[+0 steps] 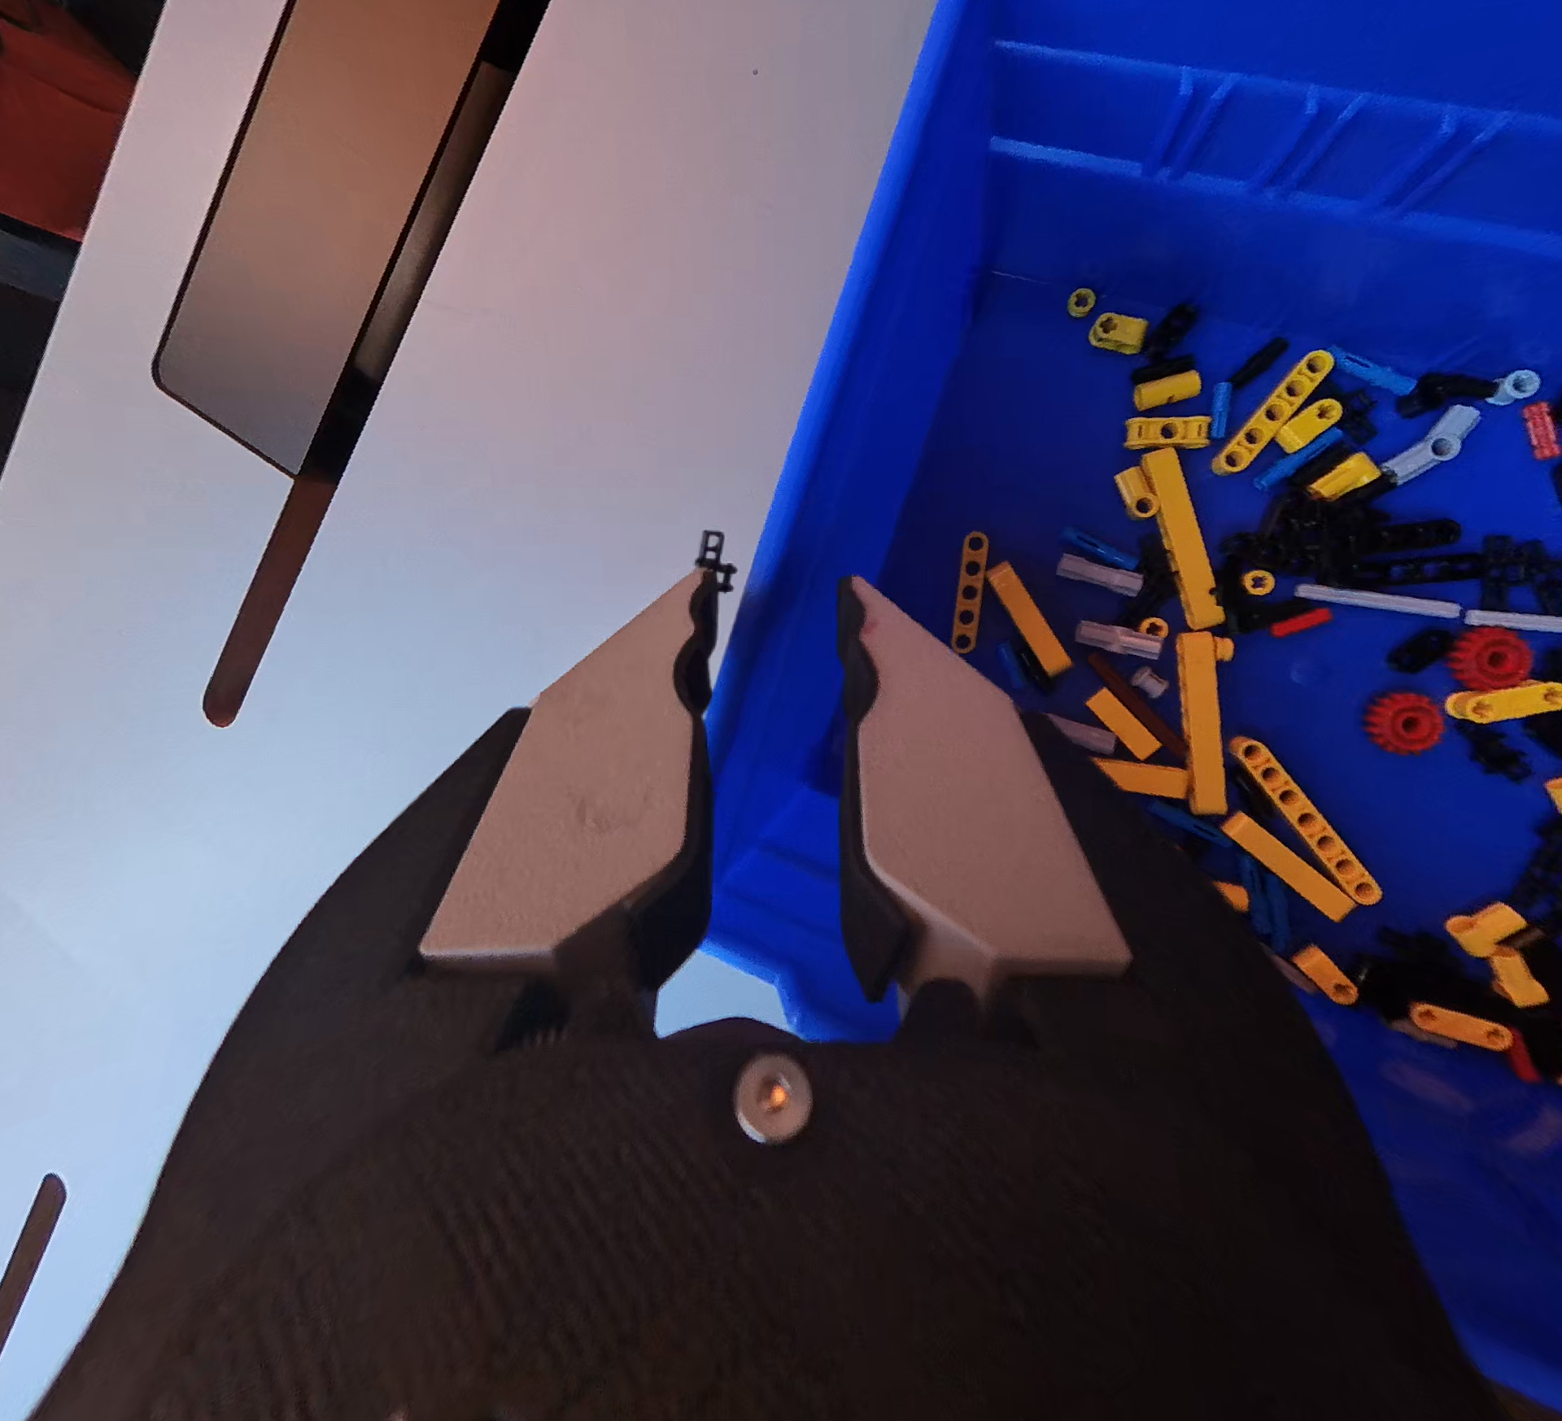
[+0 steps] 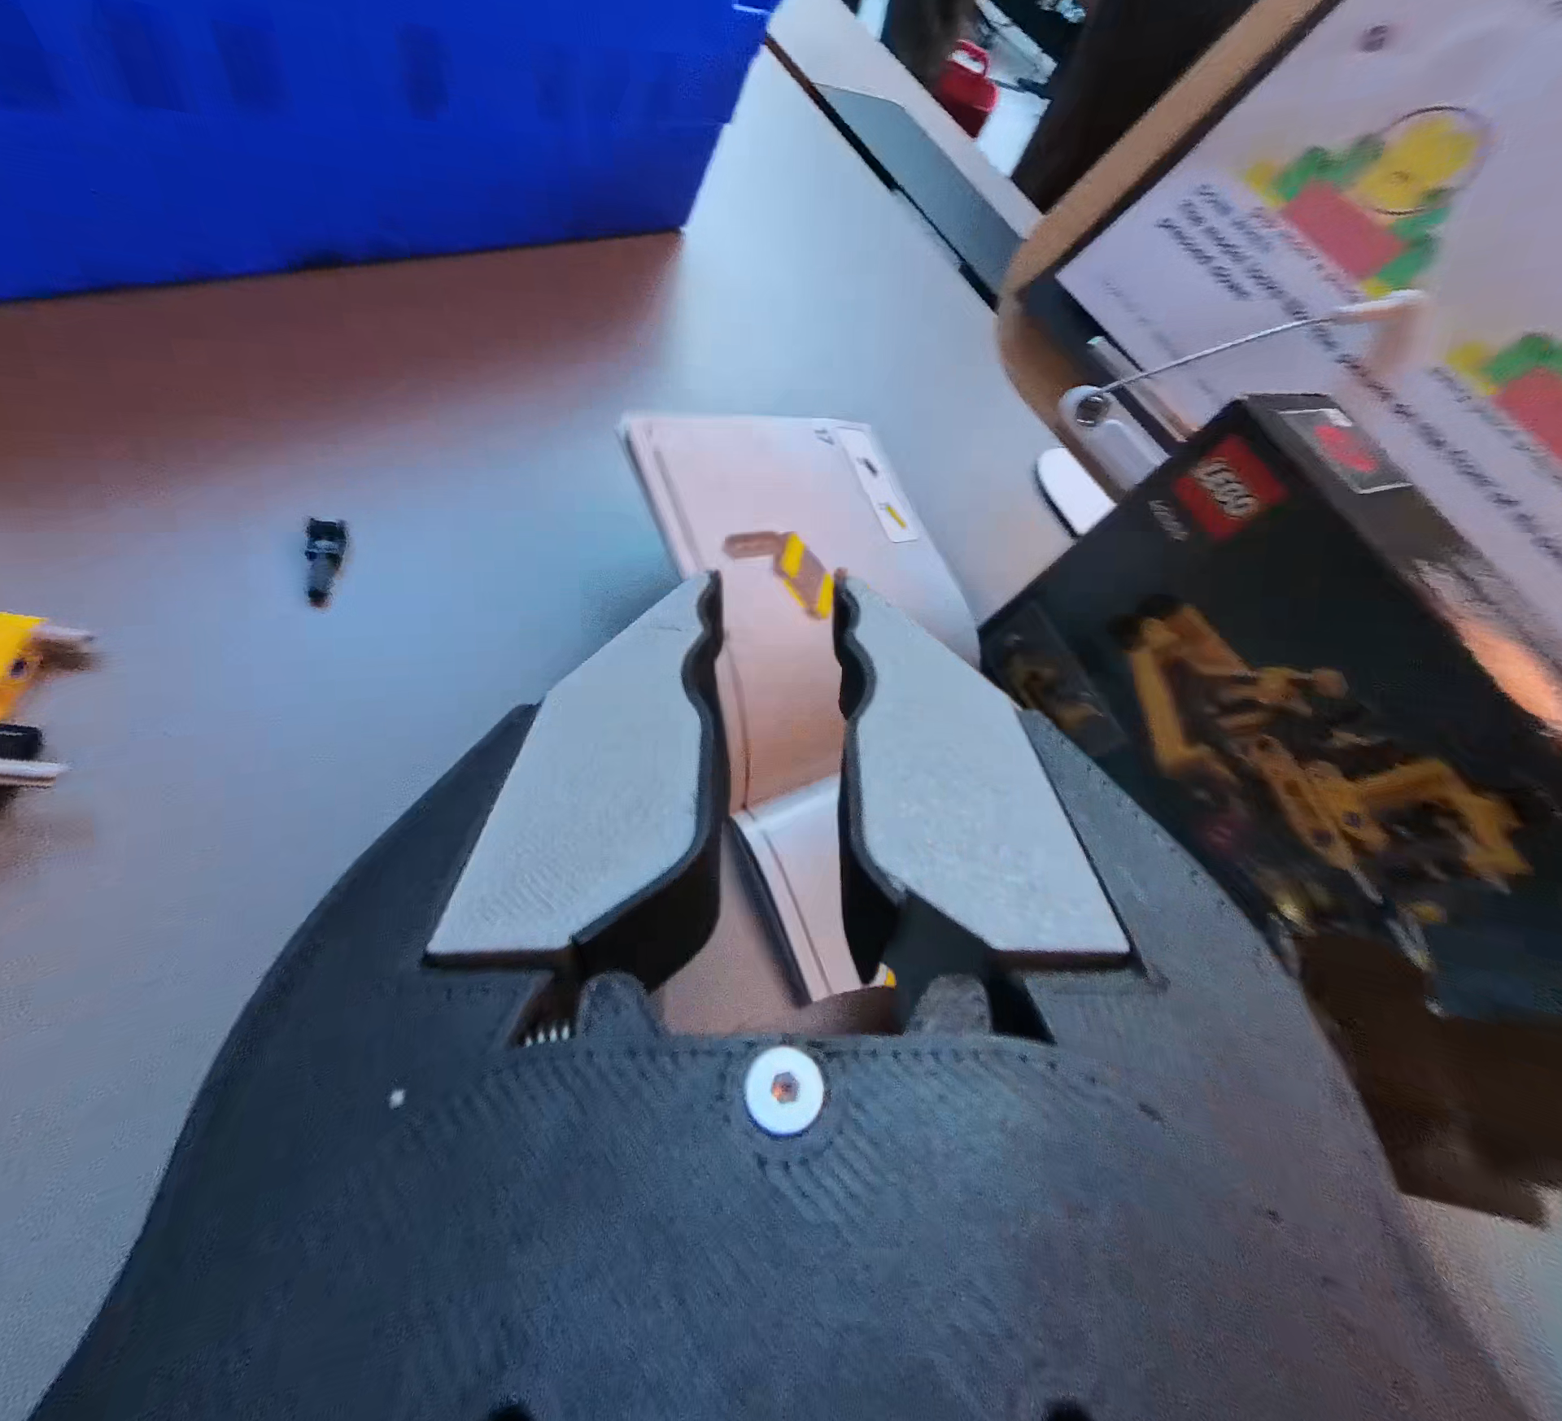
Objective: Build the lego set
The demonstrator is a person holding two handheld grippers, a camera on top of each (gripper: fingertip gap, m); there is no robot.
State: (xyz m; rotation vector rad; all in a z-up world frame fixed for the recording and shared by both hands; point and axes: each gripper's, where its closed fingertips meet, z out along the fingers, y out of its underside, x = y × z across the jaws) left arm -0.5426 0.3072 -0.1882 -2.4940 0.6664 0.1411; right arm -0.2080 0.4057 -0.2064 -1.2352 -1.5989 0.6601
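White surface [image 1: 592, 282] fills both views, with long slots cut through it in the left wrist view. The left gripper [image 1: 776, 584] hangs over the near wall of a blue bin [image 1: 930, 332], its jaws spread apart with nothing between them. A tiny black piece [image 1: 714, 556] shows at the tip of its left finger; whether it clings to the finger or lies on the surface beyond, I cannot tell. Inside the bin lies a loose heap of lego parts [image 1: 1268, 620]: yellow beams, black pins and connectors, blue pins, grey axles and two red gears [image 1: 1492, 660].

The right gripper [image 2: 776, 588] hovers above an open instruction booklet [image 2: 786, 501], jaws parted and empty. A black lego box [image 2: 1268, 704] stands tilted just to its right, touching the booklet's edge. A small black pin [image 2: 323, 556] lies alone on the surface to the left, and a part-built yellow assembly [image 2: 21, 662] sits at the left edge. The bin's outer wall rises behind. A printed sign [image 2: 1352, 180] leans at upper right.
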